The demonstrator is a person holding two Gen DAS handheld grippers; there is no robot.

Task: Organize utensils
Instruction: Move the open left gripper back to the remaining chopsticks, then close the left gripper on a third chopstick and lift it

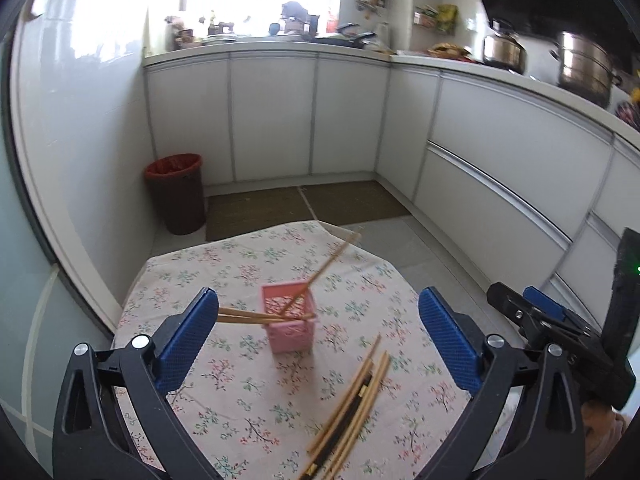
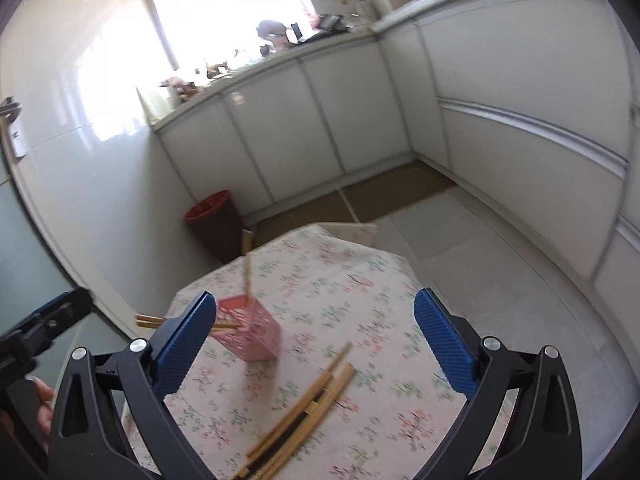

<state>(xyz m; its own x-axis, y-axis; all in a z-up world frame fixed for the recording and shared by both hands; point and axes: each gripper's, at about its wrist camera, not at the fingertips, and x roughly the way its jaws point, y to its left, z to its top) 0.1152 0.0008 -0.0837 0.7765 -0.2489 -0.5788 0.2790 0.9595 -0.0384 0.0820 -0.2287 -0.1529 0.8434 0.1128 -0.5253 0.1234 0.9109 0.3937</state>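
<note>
At the bottom of each wrist view, the tongs stood wide apart with nothing between the blue pads. The left tongs (image 1: 318, 336) and the right tongs (image 2: 314, 342) both hung over the worktop (image 1: 248, 408) with its flowery cloth. Low in the frame, near the middle, lay a pile of chopsticks (image 1: 352, 408) flat on the cloth, some wooden and some dark. Just past them, near the middle, stood a pink basket (image 1: 289, 326). Three chopsticks (image 1: 256, 316) poked out of it, two leaning left and one leaning up to the right. Farther back, at the left, a brown bin (image 1: 176, 194) with a red bag stood on the floor by white cupboards (image 1: 272, 120).
</note>
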